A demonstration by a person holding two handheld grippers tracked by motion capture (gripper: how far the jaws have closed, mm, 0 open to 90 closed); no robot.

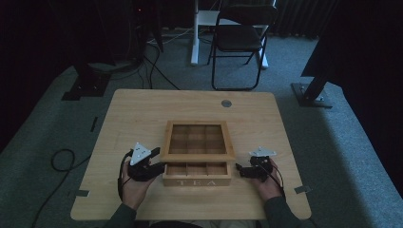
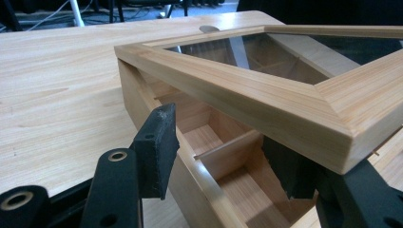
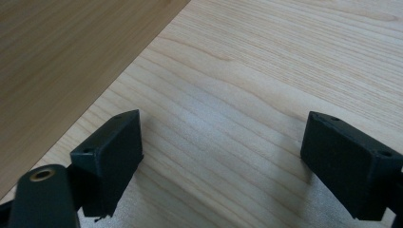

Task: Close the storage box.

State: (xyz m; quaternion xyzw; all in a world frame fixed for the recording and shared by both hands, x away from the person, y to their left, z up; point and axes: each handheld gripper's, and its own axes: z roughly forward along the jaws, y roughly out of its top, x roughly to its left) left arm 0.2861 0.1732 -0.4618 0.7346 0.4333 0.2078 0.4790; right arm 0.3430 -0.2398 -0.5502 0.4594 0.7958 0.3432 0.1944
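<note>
Box (image 1: 196,175) lies crosswise — TEA front (lid (image 1: 198,141) raised) facing person.

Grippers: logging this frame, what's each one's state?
Left hand-held gripper: open, jaws straddling the tea box wall under the lid.
Right hand-held gripper: open, empty.

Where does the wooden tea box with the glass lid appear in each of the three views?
High view: the tea box sits mid-table, its glass lid raised, between both grippers.
Left gripper view: it spans the centre and right, its lid frame above the open jaws.
Right gripper view: a darker wooden surface at upper left may be its side; I cannot tell.
Shared landmark: the light wooden table.
</note>
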